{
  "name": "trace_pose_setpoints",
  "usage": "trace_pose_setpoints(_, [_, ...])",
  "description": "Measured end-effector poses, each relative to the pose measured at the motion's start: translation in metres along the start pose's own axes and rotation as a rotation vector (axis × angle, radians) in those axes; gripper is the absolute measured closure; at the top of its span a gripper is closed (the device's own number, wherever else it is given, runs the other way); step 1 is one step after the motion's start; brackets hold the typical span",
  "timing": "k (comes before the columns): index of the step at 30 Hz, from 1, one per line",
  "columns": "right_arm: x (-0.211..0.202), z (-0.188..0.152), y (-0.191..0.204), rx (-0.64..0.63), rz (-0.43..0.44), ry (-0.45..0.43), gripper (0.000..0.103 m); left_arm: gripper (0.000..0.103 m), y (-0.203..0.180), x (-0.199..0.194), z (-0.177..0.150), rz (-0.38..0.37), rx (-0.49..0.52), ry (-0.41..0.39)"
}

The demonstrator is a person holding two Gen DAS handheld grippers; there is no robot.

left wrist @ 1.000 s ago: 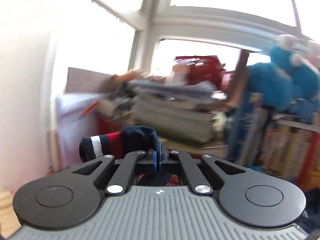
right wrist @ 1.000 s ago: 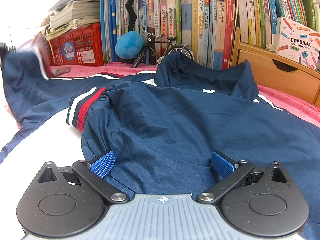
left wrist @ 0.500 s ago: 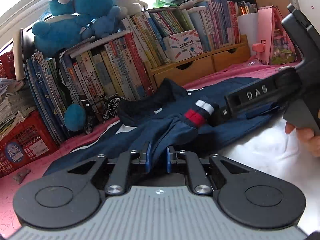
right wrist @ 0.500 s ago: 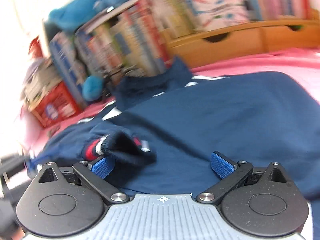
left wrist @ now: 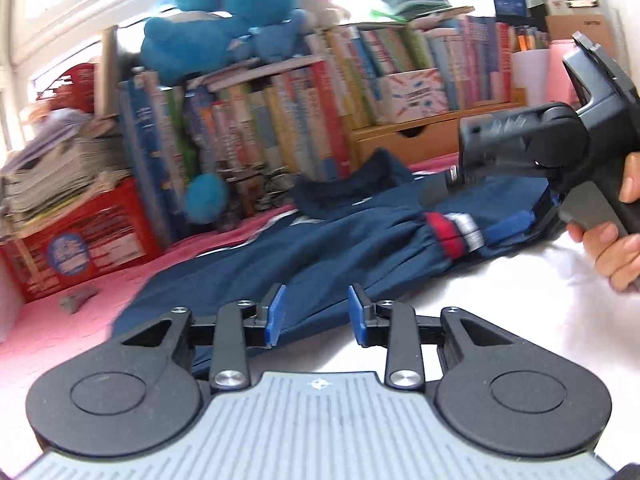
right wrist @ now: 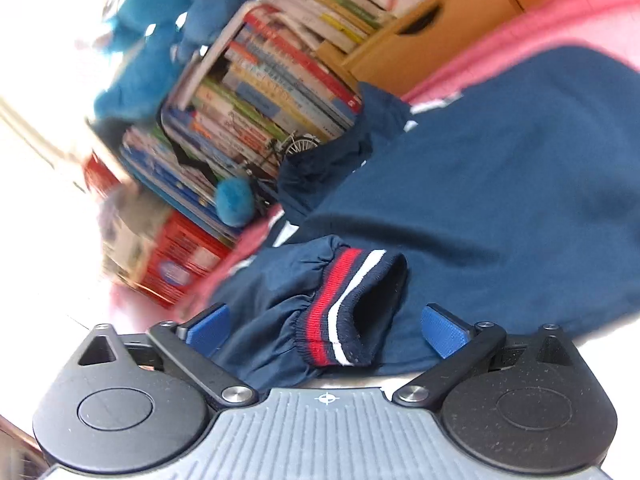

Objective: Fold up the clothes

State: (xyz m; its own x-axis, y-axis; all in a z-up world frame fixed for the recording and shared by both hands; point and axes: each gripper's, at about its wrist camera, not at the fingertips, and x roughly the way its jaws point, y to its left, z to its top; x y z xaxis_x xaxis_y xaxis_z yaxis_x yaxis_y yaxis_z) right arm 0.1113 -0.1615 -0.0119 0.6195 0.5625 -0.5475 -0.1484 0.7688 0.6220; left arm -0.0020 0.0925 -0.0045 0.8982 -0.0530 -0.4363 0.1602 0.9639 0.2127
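Left gripper [left wrist: 316, 314], seen from its own wrist camera, has its blue-padded fingers apart with nothing between them, held just over the near edge of the navy jacket [left wrist: 320, 248]. That garment lies spread across a pink cover [left wrist: 60, 328] and a white surface [left wrist: 500, 300], its collar toward the row of books [left wrist: 280, 128] at the back. A sleeve is folded across the body, its red, white and navy cuff [left wrist: 454, 232] lying close to the right gripper [left wrist: 516, 222], which a hand [left wrist: 612, 248] holds at the right edge. A blue plush toy [left wrist: 224, 36] sits on top of the books. From the right wrist camera, tilted and blurred, the right gripper [right wrist: 326, 326] also stands wide apart, and the striped cuff [right wrist: 352, 304] lies loose between its fingers, gripped by neither pad. Behind it the jacket [right wrist: 500, 200] fills the middle, with a wooden drawer unit [right wrist: 440, 28] beyond.
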Motion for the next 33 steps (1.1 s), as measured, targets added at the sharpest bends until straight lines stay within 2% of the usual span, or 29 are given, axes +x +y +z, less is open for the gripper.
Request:
trace_pose_setpoints(1, [0.002,-0.002,0.010,-0.052,-0.038,-0.005,0.054,0.067,0.007,-0.002,-0.002,0.017,-0.012,0.004])
trace_pose_setpoints(3, [0.004,-0.005,0.028,-0.156,-0.110,-0.019,0.064,0.056,0.020,-0.007,-0.007,0.050,-0.035,0.013])
trace_pose_setpoints(4, [0.005,-0.007,0.038,-0.208,-0.147,-0.025,0.067,0.055,0.027,-0.010,-0.010,0.067,-0.047,0.017])
trace_pose_setpoints(5, [0.006,-0.008,0.047,-0.260,-0.183,-0.032,0.080,0.054,0.033,-0.012,-0.012,0.084,-0.059,0.021])
trace_pose_setpoints(6, [0.007,-0.010,0.057,-0.313,-0.219,-0.038,0.082,0.054,0.040,-0.014,-0.015,0.100,-0.071,0.026])
trace_pose_setpoints(10, [-0.019,-0.001,0.068,-0.411,-0.279,-0.179,0.085,0.050,0.056,-0.015,-0.020,0.139,-0.100,0.039])
trace_pose_setpoints(16, [-0.037,0.033,0.060,-0.421,-0.394,-0.312,0.085,0.044,0.063,0.000,-0.022,0.152,-0.113,0.054])
trace_pose_setpoints(21, [-0.041,0.048,0.037,-0.405,-0.482,-0.342,0.091,0.041,0.063,0.014,-0.022,0.160,-0.103,0.072])
trace_pose_setpoints(25, [-0.037,0.052,0.018,-0.398,-0.547,-0.321,0.091,0.039,0.063,0.023,-0.019,0.189,-0.091,0.082])
trace_pose_setpoints(28, [-0.036,0.048,0.003,-0.342,-0.463,-0.223,0.087,0.039,0.070,0.026,-0.019,0.204,-0.117,0.088])
trace_pose_setpoints(29, [-0.035,0.046,-0.002,-0.320,-0.425,-0.187,0.078,0.038,0.073,0.026,-0.020,0.200,-0.131,0.090])
trace_pose_setpoints(30, [-0.034,0.043,-0.007,-0.290,-0.383,-0.155,0.060,0.038,0.074,0.027,-0.020,0.208,-0.136,0.095])
trace_pose_setpoints(32, [-0.029,0.036,-0.015,-0.233,-0.307,-0.119,0.045,0.038,0.078,0.030,-0.021,0.225,-0.143,0.106])
trace_pose_setpoints(33, [-0.025,0.034,-0.017,-0.213,-0.282,-0.108,0.044,0.038,0.079,0.031,-0.021,0.234,-0.147,0.111])
